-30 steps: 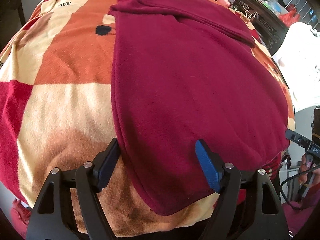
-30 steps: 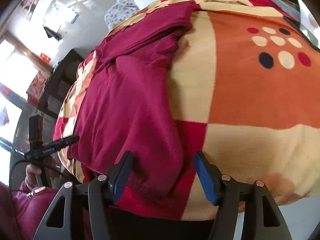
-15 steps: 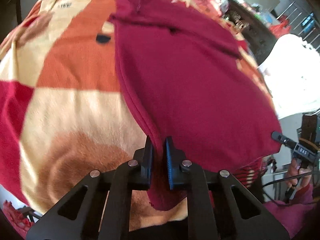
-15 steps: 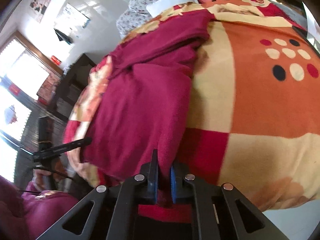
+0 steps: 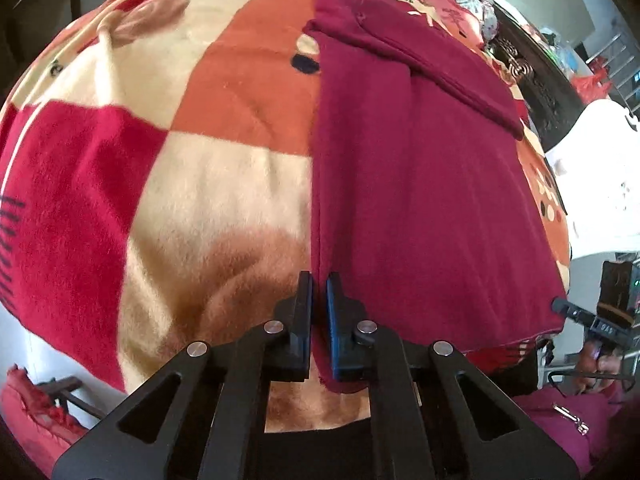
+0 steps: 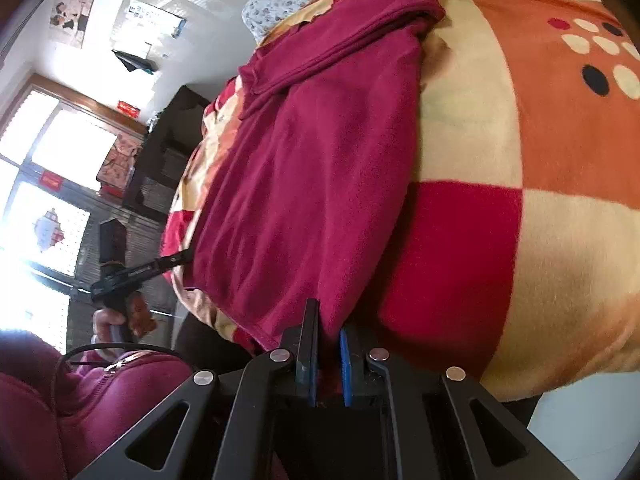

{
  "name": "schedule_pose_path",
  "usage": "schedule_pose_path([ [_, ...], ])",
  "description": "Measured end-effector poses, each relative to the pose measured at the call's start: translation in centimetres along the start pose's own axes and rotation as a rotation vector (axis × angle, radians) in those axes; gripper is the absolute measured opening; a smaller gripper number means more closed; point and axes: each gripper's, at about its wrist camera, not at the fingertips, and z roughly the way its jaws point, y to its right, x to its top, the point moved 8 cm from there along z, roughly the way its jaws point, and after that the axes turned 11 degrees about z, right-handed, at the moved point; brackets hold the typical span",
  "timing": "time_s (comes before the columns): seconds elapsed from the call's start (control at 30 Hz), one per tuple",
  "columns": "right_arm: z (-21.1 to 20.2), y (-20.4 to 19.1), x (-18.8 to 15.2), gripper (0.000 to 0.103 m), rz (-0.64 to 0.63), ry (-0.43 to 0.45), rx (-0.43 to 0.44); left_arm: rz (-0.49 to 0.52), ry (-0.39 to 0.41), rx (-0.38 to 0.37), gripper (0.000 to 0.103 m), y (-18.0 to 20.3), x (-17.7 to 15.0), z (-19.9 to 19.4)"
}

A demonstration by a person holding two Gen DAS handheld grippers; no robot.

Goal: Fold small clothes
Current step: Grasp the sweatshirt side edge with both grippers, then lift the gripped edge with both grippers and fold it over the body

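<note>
Both tongs, left [image 5: 319,280] and right [image 6: 329,320], are clenched on the near hem of the sweater [image 5: 420,184]. Lift both corners evenly and carry them straight ahead, keeping the hem taut over the blanket [image 5: 192,184].

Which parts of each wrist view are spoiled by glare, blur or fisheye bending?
Left wrist: sharp overall; the blanket bulges like a dome; the white area at right is blown out. Right wrist: the window glares white, washing out the left edge; the garment stays sharp; the corners go black.

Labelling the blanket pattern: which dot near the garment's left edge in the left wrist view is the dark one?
The dark navy dot on the orange square, beside the maroon garment; the cream one above it is pale.
</note>
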Motion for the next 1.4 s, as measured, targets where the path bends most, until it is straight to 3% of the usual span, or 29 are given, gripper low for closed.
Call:
schedule_pose_path([
  [0.27, 0.3, -0.8, 1.4, 0.008, -0.043, -0.047, -0.004, -0.026, -0.036, -0.052, 0.006, 0.6, 0.3, 0.8],
  [0.37, 0.8, 0.3, 1.2, 0.011, 0.011, -0.063, 0.006, -0.063, -0.077, -0.076, 0.023, 0.4, -0.5, 1.2],
  [0.43, 0.8, 0.9, 1.0, 0.016, 0.032, -0.070, 0.002, -0.105, -0.083, -0.132, 0.023, 0.2, -1.0, 0.8],
  [0.57, 0.7, 1.1, 1.0, 0.024, 0.068, -0.079, 0.034, -0.157, -0.044, -0.190, 0.054, 0.0, -1.0, 0.0],
  [0.63, 0.9, 1.1, 1.0, 0.026, 0.069, -0.086, 0.042, -0.159, -0.040, -0.183, 0.054, 0.3, -1.0, 0.3],
  [0.87, 2.1, 0.3, 0.7, 0.026, 0.023, -0.106, 0.059, 0.057, -0.064, -0.020, 0.053, 2.6, -0.6, 1.5],
  [0.9, 2.1, 0.0, 0.9, 0.023, 0.001, -0.102, 0.051, 0.092, -0.070, 0.001, 0.048, 2.9, -0.6, 1.6],
  [0.93, 2.0, -0.2, 1.1, 0.021, -0.016, -0.091, 0.047, 0.111, -0.075, 0.004, 0.030, 3.1, -0.6, 1.7],
  [1.0, 1.2, -0.9, 2.1, 0.013, -0.025, -0.045, 0.083, 0.094, -0.083, -0.013, 0.018, 3.3, -0.2, 1.8],
  [1.1, -0.1, -1.8, 4.2, 0.012, -0.013, 0.019, 0.150, 0.037, -0.074, -0.045, 0.008, 2.7, 1.3, 1.3],
  [1.4, -3.5, -4.6, 12.6, 0.010, -0.079, 0.211, 0.209, 0.026, 0.130, -0.072, 0.007, 3.0, 10.7, -2.0],
])
